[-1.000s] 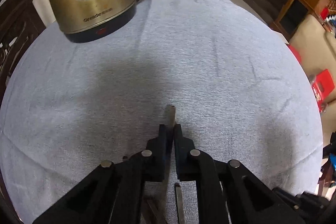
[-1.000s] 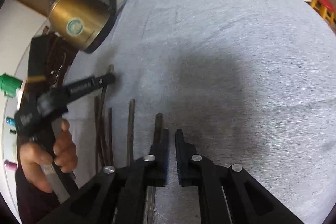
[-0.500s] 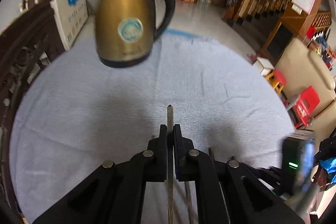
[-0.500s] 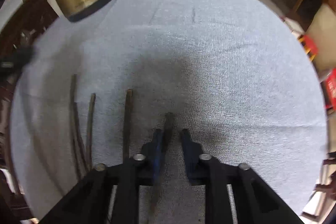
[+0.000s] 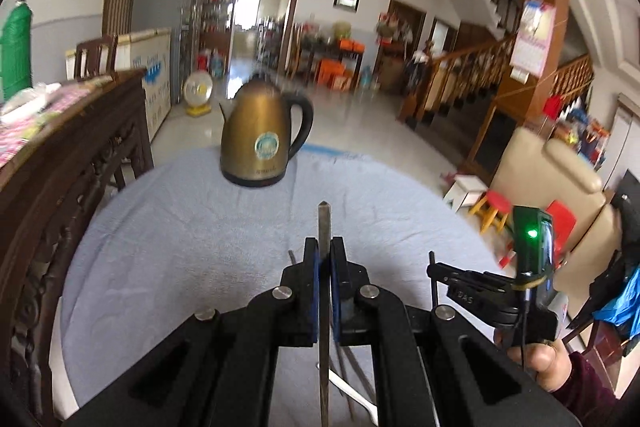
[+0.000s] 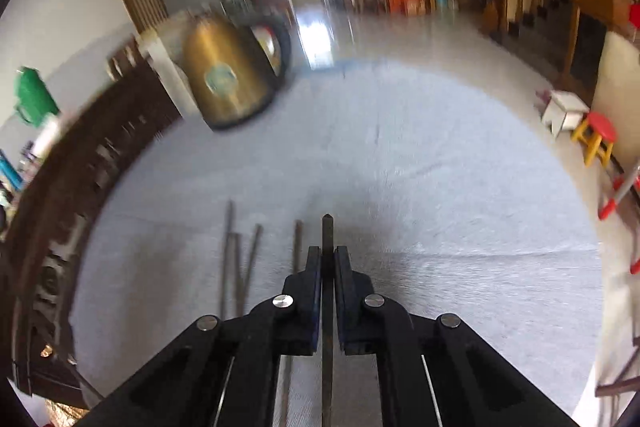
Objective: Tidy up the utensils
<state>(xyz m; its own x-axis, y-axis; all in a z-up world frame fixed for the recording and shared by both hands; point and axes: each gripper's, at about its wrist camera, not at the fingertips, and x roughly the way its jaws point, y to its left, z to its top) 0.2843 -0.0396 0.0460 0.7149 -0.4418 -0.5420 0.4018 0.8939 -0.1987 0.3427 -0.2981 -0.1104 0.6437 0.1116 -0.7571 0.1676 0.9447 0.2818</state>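
Observation:
My left gripper (image 5: 324, 247) is shut on a thin flat metal utensil (image 5: 323, 219), whose pointed end sticks out past the pads, held above the grey tablecloth (image 5: 180, 247). More utensils (image 5: 348, 379) lie on the cloth beneath it. My right gripper (image 6: 327, 255) has its jaws closing, and the pads press on a dark utensil handle (image 6: 327, 231) raised off the cloth (image 6: 440, 187). Several dark utensils (image 6: 240, 259) lie side by side to its left. In the left wrist view the right gripper (image 5: 432, 267) shows from the side at the right.
A brass-coloured electric kettle (image 5: 262, 139) (image 6: 224, 75) stands at the far side of the round table. Dark carved wooden furniture (image 5: 60, 187) borders the left edge. A person's hand (image 5: 540, 363) grips the right tool. Stools (image 6: 596, 135) stand on the floor beyond the right edge.
Both grippers rose and tipped upward, bringing the room into view. The left lifted its utensil off the cloth. The right closed on a handle and raised it.

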